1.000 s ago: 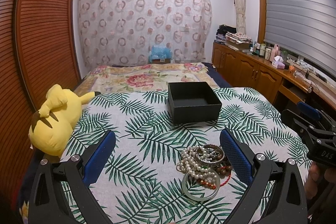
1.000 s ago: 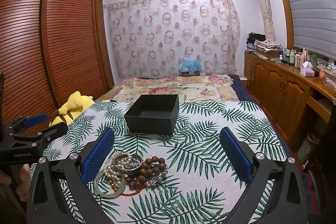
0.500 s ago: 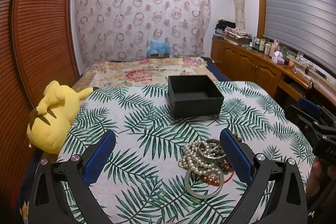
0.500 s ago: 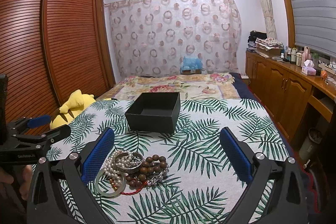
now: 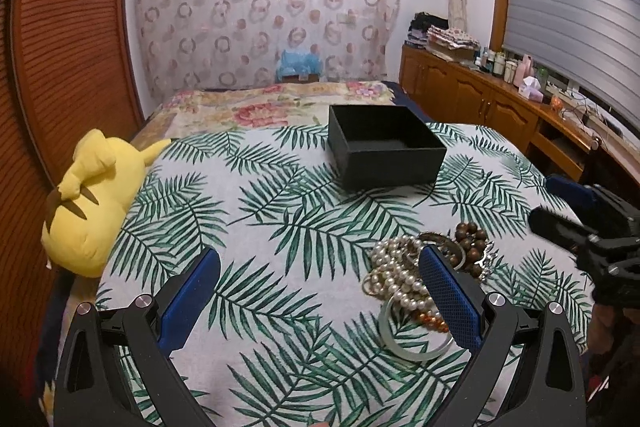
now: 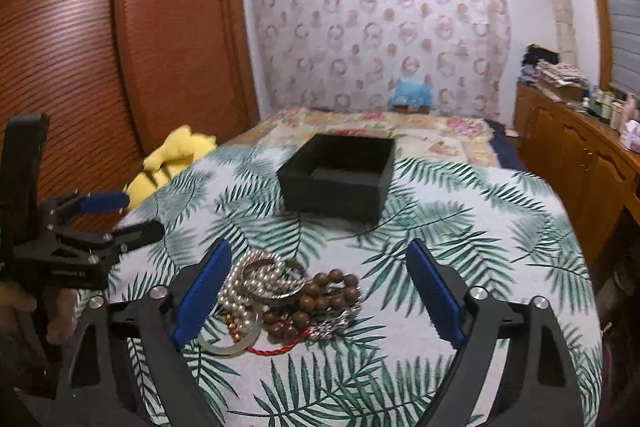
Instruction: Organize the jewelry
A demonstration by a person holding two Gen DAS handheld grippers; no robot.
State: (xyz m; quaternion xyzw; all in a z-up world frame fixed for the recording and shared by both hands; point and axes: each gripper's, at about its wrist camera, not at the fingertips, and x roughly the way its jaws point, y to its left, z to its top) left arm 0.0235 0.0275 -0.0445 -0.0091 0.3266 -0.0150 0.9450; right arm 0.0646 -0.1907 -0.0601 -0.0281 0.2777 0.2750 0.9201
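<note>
The jewelry pile [image 6: 280, 291] lies on the palm-print bedspread [image 6: 460, 227], at six o'clock from the empty black box [image 6: 336, 183]. The right gripper [image 6: 316, 291], empty, is closing around the wooden bead bracelet [image 6: 328, 291]; best to pinch one strand only. The left gripper [image 5: 316, 291] gapes wide, holding nothing.

The left gripper's blue finger [image 5: 448, 297] hides part of the jewelry pile [image 5: 404, 279]. Beside the black box [image 6: 336, 179], motion blurs the right wrist view.
</note>
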